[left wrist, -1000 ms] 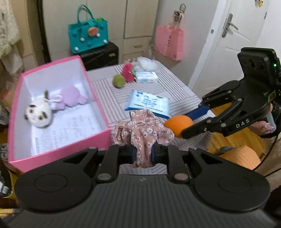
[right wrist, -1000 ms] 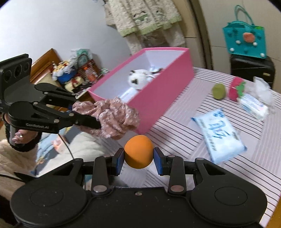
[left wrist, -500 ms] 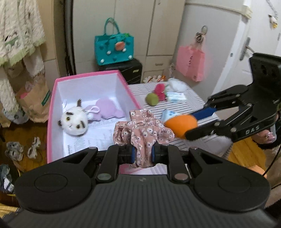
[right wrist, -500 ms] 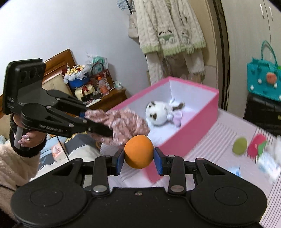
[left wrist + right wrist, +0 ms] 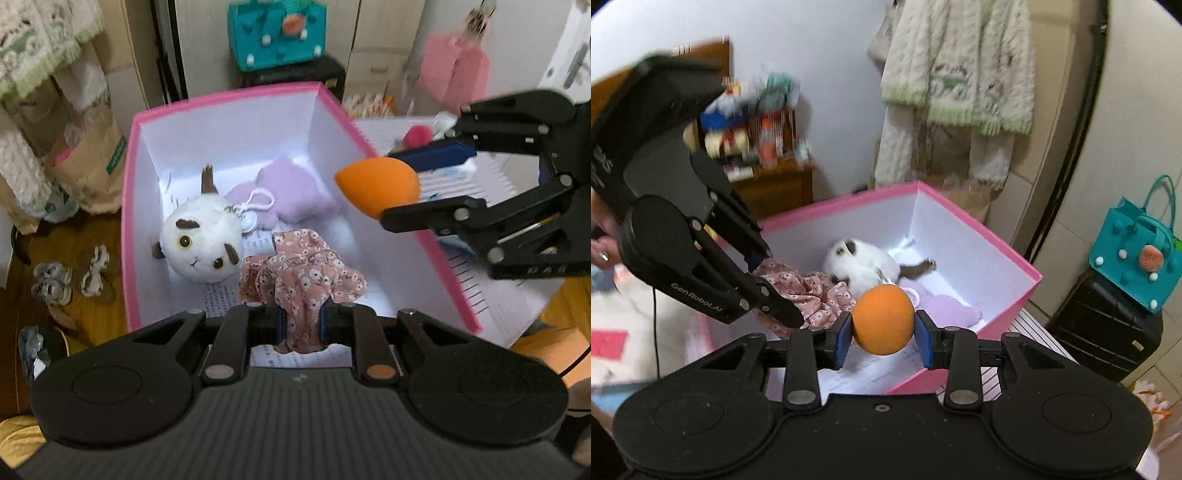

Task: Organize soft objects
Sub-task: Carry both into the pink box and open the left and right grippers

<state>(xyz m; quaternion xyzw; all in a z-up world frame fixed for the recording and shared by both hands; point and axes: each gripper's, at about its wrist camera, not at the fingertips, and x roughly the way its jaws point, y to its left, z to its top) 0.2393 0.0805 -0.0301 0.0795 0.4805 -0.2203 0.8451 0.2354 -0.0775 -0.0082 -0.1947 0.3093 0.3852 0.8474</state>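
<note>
A pink box (image 5: 129,206) with white inner walls sits open at the center of both views, and everything here is placed relative to it. The left gripper (image 5: 301,321) hangs above the box's near end with its 2 fingers squeezed almost fully together on a pink floral scrunchie (image 5: 303,273), whose gathered fabric bunches up over the box floor; whether the fabric touches the floor cannot be told. The right gripper (image 5: 882,338) reaches in over the box's right wall, its 2 blue-padded fingers pressed against the sides of an orange egg-shaped sponge (image 5: 883,320), which hangs above the inside of the box. Inside the box, toward its left wall, lies a round white plush cat (image 5: 201,243) with brown patches and a brown tail. Just beside it, toward the far wall, lies a flat lilac plush (image 5: 291,195), with a small white loop and charm between the 2 toys. A printed paper sheet (image 5: 221,295) lines the box floor. Beyond the box's right wall is a striped table (image 5: 476,291), with a red fluffy thing (image 5: 417,133) on it, half hidden behind the right gripper. Behind the box's far wall a teal bag (image 5: 277,35) rests on a black case (image 5: 1104,332). To the box's left, cream knitwear (image 5: 960,74) hangs on the wall. A person's fingers show at the edge of the right wrist view, holding the left gripper's body.
</note>
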